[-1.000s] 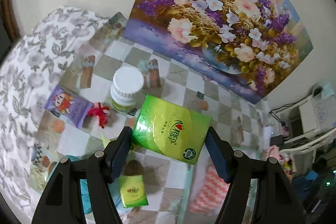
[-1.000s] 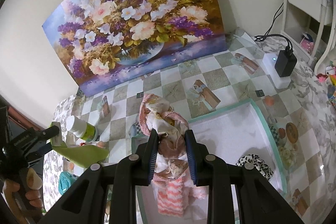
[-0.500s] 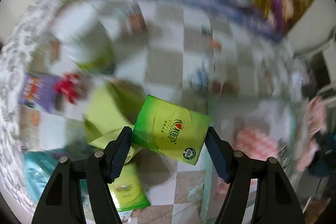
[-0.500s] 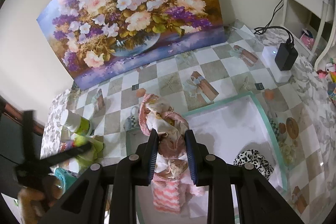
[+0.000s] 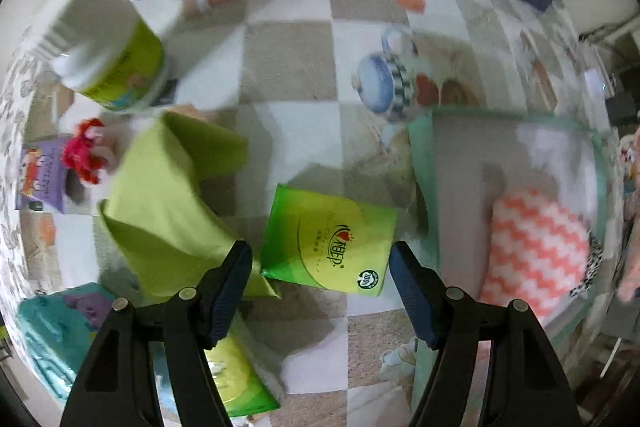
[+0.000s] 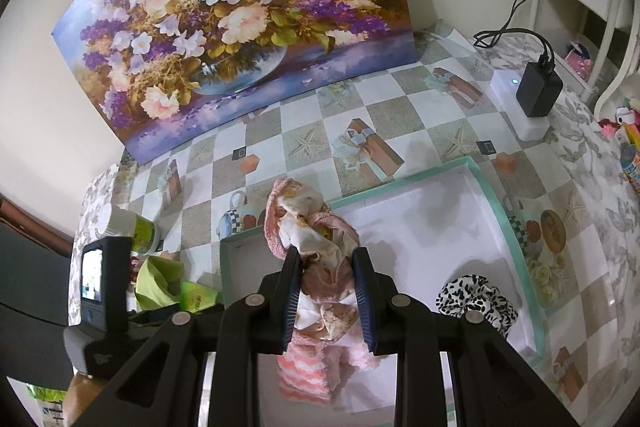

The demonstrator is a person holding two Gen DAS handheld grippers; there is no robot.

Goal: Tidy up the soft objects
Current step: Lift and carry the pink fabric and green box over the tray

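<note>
Right gripper [image 6: 326, 291] clamped on pink floral cloth [image 6: 316, 239], held above white tray [image 6: 516, 227]; left gripper [image 5: 320, 273] pinching green tissue pack [image 5: 330, 241] above the table, just left of tray; pink zigzag towel [image 5: 532, 251] and leopard scrunchie [image 6: 476, 301] inside tray.

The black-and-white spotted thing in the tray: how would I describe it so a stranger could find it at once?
Start at the shallow white tray with the mint-green rim on the checkered tablecloth. In its near right corner lies a ruffled scrunchie, white with black leopard-like blotches. Its neighbours, the folded zigzag cloth and the pink floral cloth that the right gripper pinches, are both pinkish.
</note>
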